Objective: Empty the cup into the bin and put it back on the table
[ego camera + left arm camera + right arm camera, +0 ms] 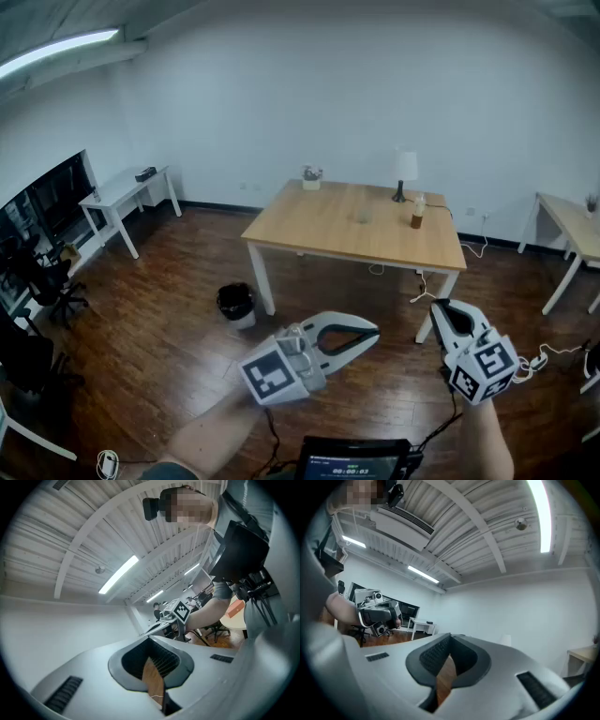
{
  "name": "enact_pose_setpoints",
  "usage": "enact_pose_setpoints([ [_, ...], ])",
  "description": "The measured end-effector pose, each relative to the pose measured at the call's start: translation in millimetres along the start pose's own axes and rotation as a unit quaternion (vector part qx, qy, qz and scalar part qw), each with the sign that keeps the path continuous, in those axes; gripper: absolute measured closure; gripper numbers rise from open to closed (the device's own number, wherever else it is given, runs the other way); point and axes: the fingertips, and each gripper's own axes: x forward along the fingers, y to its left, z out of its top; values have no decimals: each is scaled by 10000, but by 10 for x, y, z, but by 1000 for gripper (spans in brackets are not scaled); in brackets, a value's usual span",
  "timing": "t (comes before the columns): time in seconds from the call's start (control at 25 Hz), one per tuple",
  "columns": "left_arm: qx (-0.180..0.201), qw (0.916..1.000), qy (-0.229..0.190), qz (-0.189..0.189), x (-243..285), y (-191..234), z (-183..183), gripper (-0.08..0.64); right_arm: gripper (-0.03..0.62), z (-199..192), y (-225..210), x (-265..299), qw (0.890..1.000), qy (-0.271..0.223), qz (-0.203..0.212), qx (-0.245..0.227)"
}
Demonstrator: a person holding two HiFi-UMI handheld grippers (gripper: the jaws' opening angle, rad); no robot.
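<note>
Left tongs (373, 331) clenched empty, angled slightly upward, right tongs (438, 307) clenched empty, held level, both well short of the table (309, 230)

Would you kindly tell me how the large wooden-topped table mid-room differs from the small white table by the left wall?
The large wooden-topped table is bigger and tan-topped; the small white table is narrow and all white. The wooden table holds a white-shaded lamp, a brown bottle and a pale cup; the white table one dark object. Both have white legs.
</note>
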Motion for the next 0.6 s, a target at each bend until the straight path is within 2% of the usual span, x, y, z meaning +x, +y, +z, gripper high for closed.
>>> enact_pose_setpoints([
  [0.32, -49, 9996, 181, 232, 104, -18, -130, 566, 589, -116, -164, -40, 9999, -55, 96, 83],
  [0.6, -62, 9994, 250, 232, 118, 60, -275, 566, 589, -176, -193, 114, 9999, 7, 151, 65],
])
